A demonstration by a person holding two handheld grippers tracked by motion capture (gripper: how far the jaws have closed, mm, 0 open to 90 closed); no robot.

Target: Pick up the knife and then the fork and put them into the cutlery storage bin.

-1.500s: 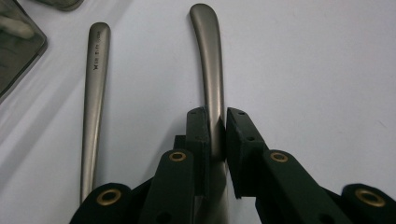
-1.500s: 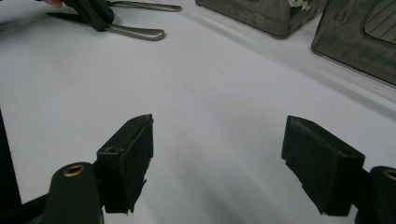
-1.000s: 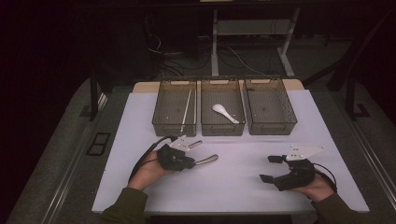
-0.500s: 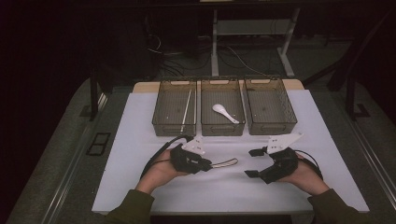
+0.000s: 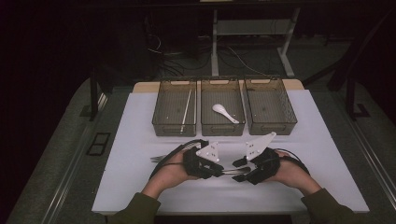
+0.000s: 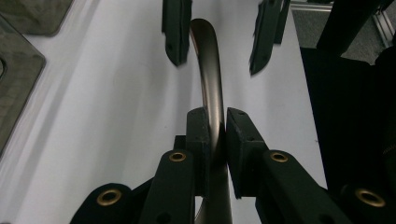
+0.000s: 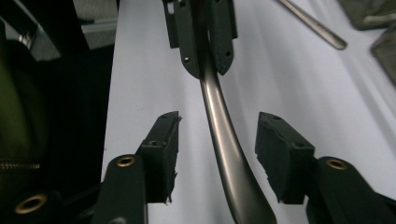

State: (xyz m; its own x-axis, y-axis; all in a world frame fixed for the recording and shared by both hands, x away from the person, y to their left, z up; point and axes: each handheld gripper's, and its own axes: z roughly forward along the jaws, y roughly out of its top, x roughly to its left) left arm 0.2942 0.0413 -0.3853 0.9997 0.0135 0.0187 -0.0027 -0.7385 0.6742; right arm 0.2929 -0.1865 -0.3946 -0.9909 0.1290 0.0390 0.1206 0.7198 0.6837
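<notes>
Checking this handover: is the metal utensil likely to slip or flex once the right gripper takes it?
The utensil looks like polished metal, so probably stiff, and slippery against the pads. The left gripper clamps its narrow handle; it might pivot there. The right gripper, its jaws just closing, straddles it without touching, so expect a slight nudge.

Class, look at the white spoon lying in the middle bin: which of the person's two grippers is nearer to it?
Left, narrowly. The left gripper sits just below and slightly left of the white spoon in the middle bin; the right gripper lies slightly farther right.
</notes>
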